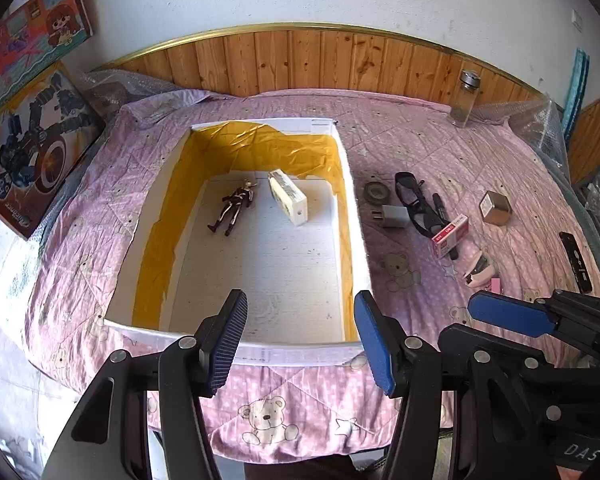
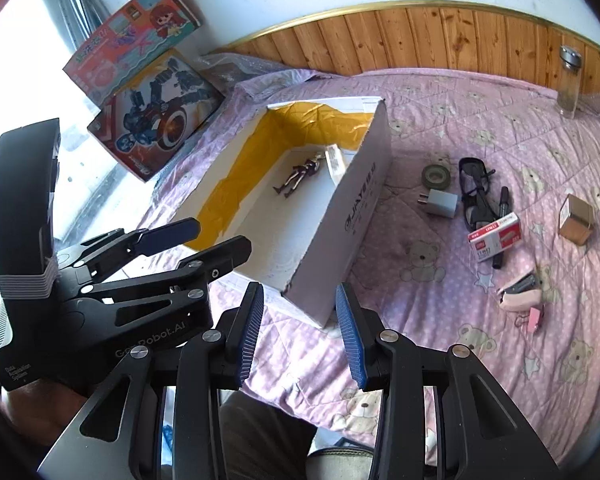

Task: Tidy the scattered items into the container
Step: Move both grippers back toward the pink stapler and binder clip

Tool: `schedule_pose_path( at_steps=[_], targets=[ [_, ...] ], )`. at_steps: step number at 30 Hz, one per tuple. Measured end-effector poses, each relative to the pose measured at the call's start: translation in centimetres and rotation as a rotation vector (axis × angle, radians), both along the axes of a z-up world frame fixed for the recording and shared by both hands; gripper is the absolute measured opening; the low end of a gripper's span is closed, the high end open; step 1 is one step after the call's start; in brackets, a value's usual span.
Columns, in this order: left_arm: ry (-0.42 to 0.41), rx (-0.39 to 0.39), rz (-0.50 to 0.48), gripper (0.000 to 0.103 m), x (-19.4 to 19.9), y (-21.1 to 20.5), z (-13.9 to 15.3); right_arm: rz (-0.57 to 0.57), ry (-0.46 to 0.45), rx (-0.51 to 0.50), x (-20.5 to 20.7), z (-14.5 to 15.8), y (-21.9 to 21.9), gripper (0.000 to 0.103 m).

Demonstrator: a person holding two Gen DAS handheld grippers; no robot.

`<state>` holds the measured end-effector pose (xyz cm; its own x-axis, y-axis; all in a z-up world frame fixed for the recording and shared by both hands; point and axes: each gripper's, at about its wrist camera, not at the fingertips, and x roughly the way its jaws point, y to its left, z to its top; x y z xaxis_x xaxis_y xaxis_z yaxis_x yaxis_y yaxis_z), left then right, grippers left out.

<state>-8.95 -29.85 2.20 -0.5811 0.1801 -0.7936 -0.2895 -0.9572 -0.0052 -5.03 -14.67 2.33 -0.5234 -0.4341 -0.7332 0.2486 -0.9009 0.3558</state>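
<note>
A white cardboard box (image 1: 354,216) lined with yellow tape sits on the pink quilt; it shows as the box (image 2: 352,216) in the right wrist view too. Inside lie a dark action figure (image 1: 233,207) and a small white carton (image 1: 288,197). To its right lie a tape roll (image 1: 376,191), a charger plug (image 1: 394,216), black glasses (image 1: 414,204), a marker (image 2: 502,200), a red staple box (image 1: 451,235), a brown cube (image 1: 496,208), a pink stapler (image 1: 480,268) and a black remote (image 1: 576,262). My left gripper (image 1: 302,340) hangs open over the box's near rim. My right gripper (image 2: 300,334) is open near the box's near corner, holding nothing.
A glass jar (image 1: 466,98) stands at the far right by the wooden headboard (image 1: 300,60). Two toy boxes (image 1: 32,140) lean against the wall at the left. A pink clip (image 2: 534,319) lies near the stapler. The quilt's front edge drops off just below the grippers.
</note>
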Motion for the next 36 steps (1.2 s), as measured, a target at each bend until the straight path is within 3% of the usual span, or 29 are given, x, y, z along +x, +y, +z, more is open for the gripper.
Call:
schedule_pose_path(
  at_steps=[14,26,36],
  targets=[
    [-0.039,0.024,-0.184,0.057,3.0,7.5,-1.9,-0.246,-0.089,-0.087,3.2,-4.7,11.0,0.041],
    [-0.111,0.062,-0.325,0.06,2.0,15.0,-4.5,-0.405,-0.139,-0.088,3.0,-8.3,18.4,0.041],
    [-0.212,0.124,-0.325,0.06,-0.5,16.8,-7.8,-0.377,-0.128,0.032,-1.0,-12.6,19.4,0.04]
  ],
)
